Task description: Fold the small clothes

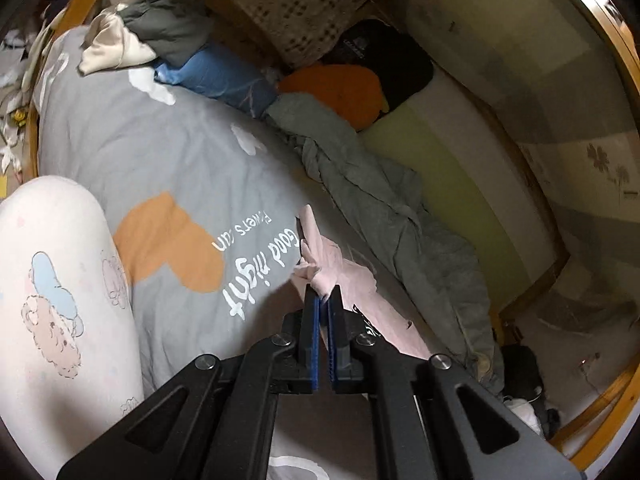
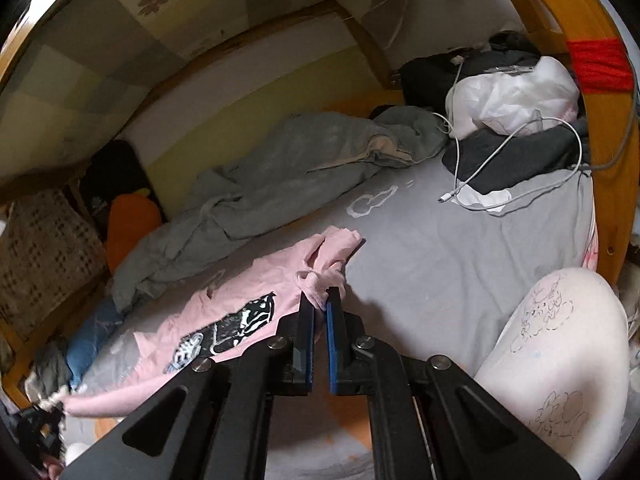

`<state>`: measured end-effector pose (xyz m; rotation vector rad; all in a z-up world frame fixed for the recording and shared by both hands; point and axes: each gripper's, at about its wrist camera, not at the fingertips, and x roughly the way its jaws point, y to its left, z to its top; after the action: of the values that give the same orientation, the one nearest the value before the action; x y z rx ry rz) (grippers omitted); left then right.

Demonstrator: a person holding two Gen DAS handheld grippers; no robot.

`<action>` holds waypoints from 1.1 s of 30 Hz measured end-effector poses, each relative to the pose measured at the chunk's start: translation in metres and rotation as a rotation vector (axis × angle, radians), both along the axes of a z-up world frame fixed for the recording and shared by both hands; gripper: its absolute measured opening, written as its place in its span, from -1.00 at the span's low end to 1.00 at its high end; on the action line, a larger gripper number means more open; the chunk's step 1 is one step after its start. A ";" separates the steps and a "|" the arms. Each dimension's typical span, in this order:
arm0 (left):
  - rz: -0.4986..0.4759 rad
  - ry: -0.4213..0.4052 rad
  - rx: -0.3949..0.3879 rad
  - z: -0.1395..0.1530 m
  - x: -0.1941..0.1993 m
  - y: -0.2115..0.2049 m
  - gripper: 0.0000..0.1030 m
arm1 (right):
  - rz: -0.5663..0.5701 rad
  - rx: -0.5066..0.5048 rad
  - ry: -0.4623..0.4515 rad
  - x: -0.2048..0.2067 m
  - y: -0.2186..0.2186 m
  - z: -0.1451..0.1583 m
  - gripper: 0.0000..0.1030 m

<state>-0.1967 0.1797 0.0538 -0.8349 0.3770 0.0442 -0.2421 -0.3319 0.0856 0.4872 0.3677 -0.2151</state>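
A small pink shirt [image 2: 224, 292] with a black-and-white print lies stretched over the grey bedsheet [image 2: 440, 264]. My right gripper [image 2: 320, 300] is shut on a bunched corner of it near its right end. In the left wrist view my left gripper [image 1: 324, 294] is shut on another bunched pink corner of the shirt [image 1: 352, 284], held just above the grey sheet [image 1: 160, 152] with its "Good night" print.
A crumpled grey-green blanket [image 1: 380, 200] runs along the wall side. A pile of clothes [image 1: 160, 36] and an orange cushion [image 1: 340, 92] lie at the far end. White bag, dark clothes and a charging cable [image 2: 512, 144] sit at the foot. My knees [image 1: 56, 288] flank the shirt.
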 end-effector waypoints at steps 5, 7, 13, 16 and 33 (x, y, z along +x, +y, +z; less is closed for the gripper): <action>-0.004 0.038 0.056 0.001 0.020 -0.007 -0.95 | -0.023 0.053 0.057 0.020 -0.007 -0.018 -0.92; -0.006 0.076 0.116 0.006 0.037 -0.012 -0.95 | -0.024 0.064 0.074 0.031 -0.012 -0.023 -0.92; -0.060 0.246 0.174 0.008 0.129 -0.019 -0.95 | 0.035 0.057 0.157 0.106 -0.018 -0.024 -0.92; -0.094 0.323 0.207 0.001 0.174 -0.024 -0.95 | 0.082 0.055 0.238 0.153 -0.022 -0.030 -0.92; -0.148 0.436 0.438 -0.041 0.262 -0.051 -0.74 | 0.148 0.037 0.439 0.261 -0.031 -0.080 -0.53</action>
<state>0.0655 0.1290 0.0132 -0.3561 0.8058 0.1666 0.0193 -0.3627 0.0055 0.4450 0.8352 -0.1711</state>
